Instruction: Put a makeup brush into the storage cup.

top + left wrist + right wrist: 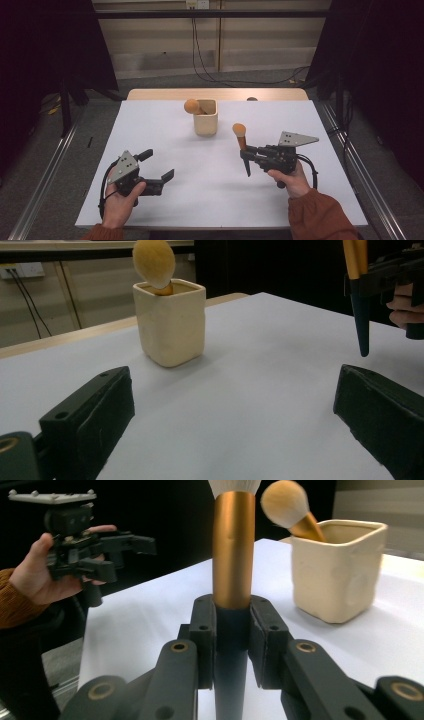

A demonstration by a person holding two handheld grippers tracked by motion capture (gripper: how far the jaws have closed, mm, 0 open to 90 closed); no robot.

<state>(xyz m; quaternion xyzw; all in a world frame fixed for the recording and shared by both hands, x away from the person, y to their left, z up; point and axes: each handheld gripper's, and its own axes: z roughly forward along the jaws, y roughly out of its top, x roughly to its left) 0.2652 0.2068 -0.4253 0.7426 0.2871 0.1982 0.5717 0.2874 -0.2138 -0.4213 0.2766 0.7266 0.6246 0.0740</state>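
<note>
Gold-handled makeup brush (233, 555) upright, clamped in right gripper (232, 630) jaws; left gripper (159, 181) jaws wide apart, empty.

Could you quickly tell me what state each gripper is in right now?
Left gripper: open, holding nothing.
Right gripper: closed on a makeup brush, bristles up.

White table (165, 200), cream square cup (206, 121) near its far edge

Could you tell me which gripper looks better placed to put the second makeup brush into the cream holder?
The right gripper, probably: it is shut on the gold-and-black makeup brush, upright beside the cream square holder. The left gripper is open, holding nothing, nearer the table's front edge.
</note>
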